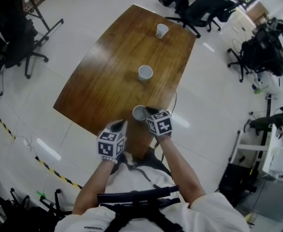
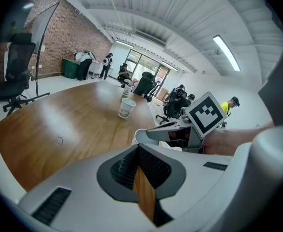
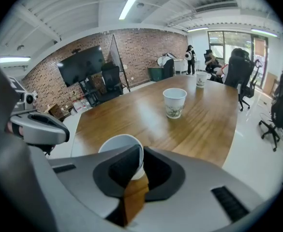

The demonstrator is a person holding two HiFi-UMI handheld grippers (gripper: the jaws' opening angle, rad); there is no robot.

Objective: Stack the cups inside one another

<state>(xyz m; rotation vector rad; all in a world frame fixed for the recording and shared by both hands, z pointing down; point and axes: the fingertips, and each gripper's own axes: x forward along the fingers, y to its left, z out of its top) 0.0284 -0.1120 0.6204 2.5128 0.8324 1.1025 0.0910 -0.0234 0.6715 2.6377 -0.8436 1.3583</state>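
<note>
Three white paper cups stand on a brown wooden table [image 1: 107, 71]. The near cup [image 1: 138, 112] [image 3: 117, 146] is at the table's front edge. My right gripper [image 1: 149, 112] [image 3: 142, 152] is shut on its rim, one pad inside the cup and one outside its right wall. A middle cup [image 1: 145, 73] [image 3: 174, 102] stands upright further along, and a far cup [image 1: 161, 30] [image 3: 201, 79] is near the far end. My left gripper [image 1: 120, 125] [image 2: 139, 148] hovers just left of the near cup [image 2: 142, 135], jaws together with nothing between them.
Office chairs [image 1: 199, 6] stand past the table's far end, and another chair [image 1: 15, 47] is at the left. Yellow-black floor tape [image 1: 49, 166] runs at the lower left. People sit in the background by the windows [image 2: 124, 71].
</note>
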